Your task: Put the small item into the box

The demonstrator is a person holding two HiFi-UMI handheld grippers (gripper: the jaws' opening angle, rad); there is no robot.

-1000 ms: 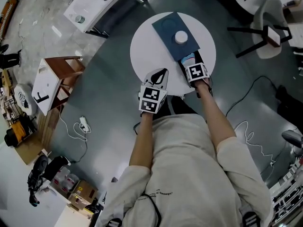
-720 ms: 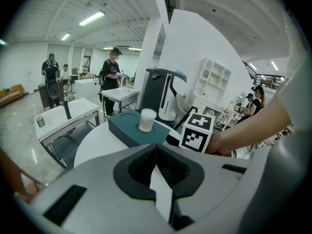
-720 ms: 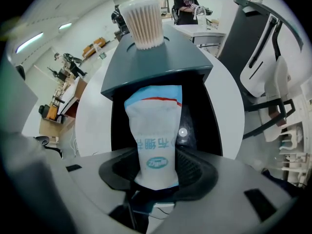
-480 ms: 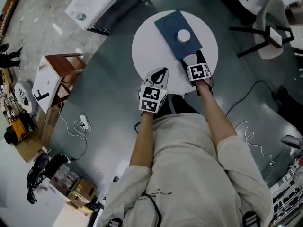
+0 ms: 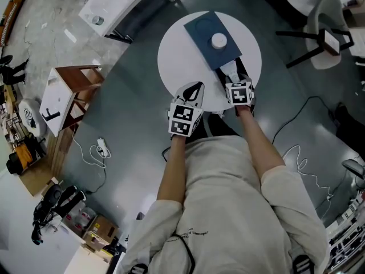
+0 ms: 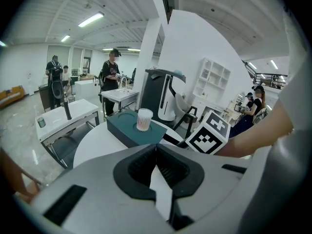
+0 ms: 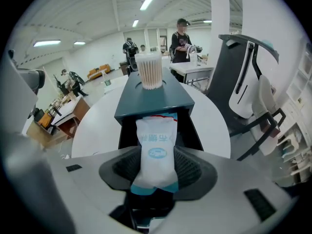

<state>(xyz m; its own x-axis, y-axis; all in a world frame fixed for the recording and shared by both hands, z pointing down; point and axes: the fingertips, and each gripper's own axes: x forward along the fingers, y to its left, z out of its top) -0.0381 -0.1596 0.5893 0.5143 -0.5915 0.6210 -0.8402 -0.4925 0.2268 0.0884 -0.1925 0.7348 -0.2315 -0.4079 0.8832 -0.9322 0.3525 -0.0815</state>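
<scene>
Packet (image 7: 157,147), white with blue ends, is pinched between my right gripper's (image 7: 157,169) jaws, its far end at the open front of the teal box (image 7: 155,97). My left gripper's (image 6: 157,172) jaws are pressed together, empty, near the box.

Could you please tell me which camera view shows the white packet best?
The right gripper view: the packet fills its centre, clamped between the fingers of the right gripper, its far end at the box's opening. The head view shows only a pale sliver; the left gripper view shows none of it.
</scene>
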